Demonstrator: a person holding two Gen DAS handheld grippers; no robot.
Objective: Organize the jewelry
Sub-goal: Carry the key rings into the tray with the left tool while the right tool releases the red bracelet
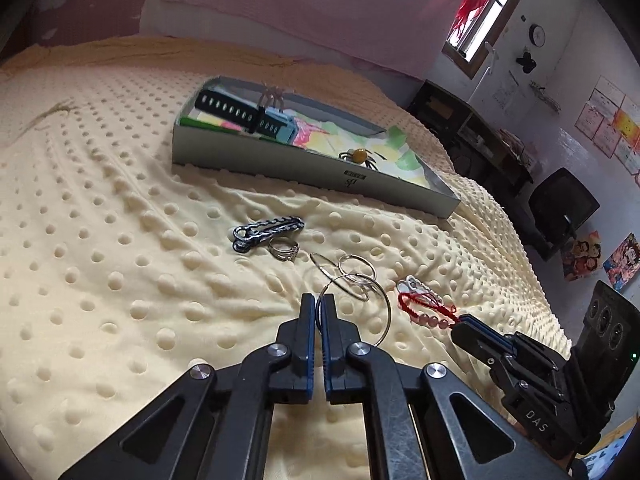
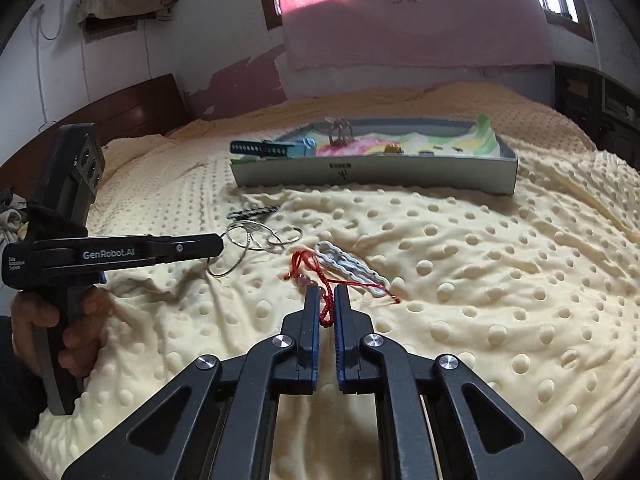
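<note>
Clamping my left gripper (image 1: pixel 318 305) on a large thin silver hoop (image 1: pixel 386 308), my right gripper (image 2: pixel 327 295) pinches a red braided cord bracelet (image 2: pixel 326 304).

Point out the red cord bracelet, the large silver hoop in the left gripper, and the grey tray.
red cord bracelet (image 2: pixel 325 300): right wrist view, on the braided cord between the fingers.
large silver hoop (image 1: pixel 387 312): left wrist view, on its right-hand arc.
grey tray (image 1: pixel 280 162): left wrist view, on its near outer wall.

The box (image 2: pixel 372 170) wall hides most of the yellow brooch (image 2: pixel 393 148). The left gripper (image 1: pixel 319 304) covers part of the hoop (image 1: pixel 384 304); the box's label is unreadable.
</note>
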